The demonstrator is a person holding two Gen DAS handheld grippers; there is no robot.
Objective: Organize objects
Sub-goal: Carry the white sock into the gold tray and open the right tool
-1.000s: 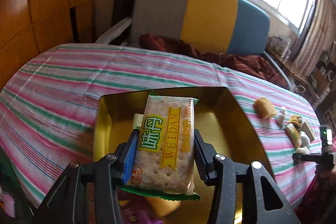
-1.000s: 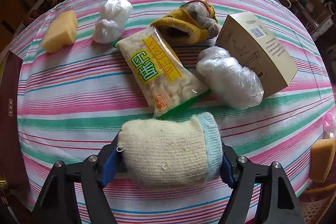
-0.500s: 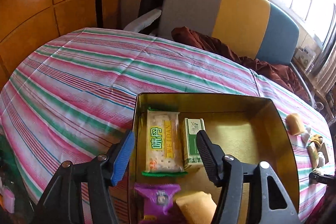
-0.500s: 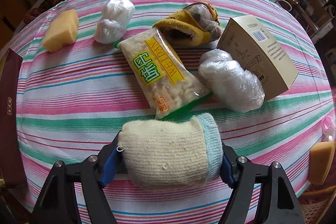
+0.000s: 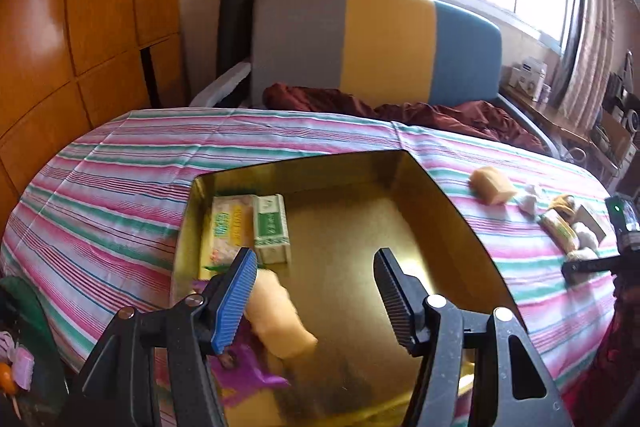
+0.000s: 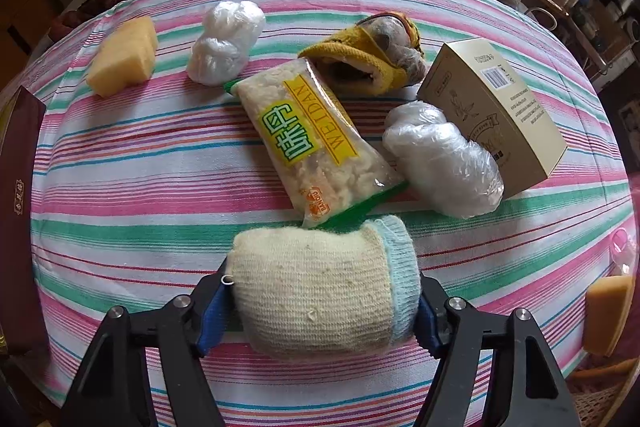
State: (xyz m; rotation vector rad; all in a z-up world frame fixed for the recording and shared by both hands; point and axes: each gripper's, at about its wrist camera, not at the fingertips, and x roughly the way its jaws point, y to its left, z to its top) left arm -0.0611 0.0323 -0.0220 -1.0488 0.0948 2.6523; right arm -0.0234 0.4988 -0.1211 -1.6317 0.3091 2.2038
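The left gripper [image 5: 314,281] is hanging wide open over the gold tin [image 5: 440,203], nothing between its jaws, angled down into the tin from the near side. Its camera is showing what the other one isn't: inside the tin, a cracker pack [image 5: 226,231] is lying flat along the left wall with a small green-and-white box [image 5: 272,229] just beside it, and closer in there's a yellow sponge [image 5: 280,315] sitting partly on a purple wrapper [image 5: 248,367]. The right gripper [image 6: 320,297] is squeezing a rolled cream sock [image 6: 316,291] with a pale blue cuff, held low and roughly level over the striped worktop [image 6: 140,155]. That view is giving the pile of loose stuff close up: a second cracker pack [image 6: 316,143] lying diagonally with its near end touching the sock, a yellow sponge block [image 6: 122,57] off to the left, two bundles of clear plastic [image 6: 226,43] [image 6: 444,169], a yellow slipper-looking thing [image 6: 368,57], and a beige carton [image 6: 496,111] leaning against the nearer plastic bundle. From the left camera that same pile is just tiny blobs far off to the right.
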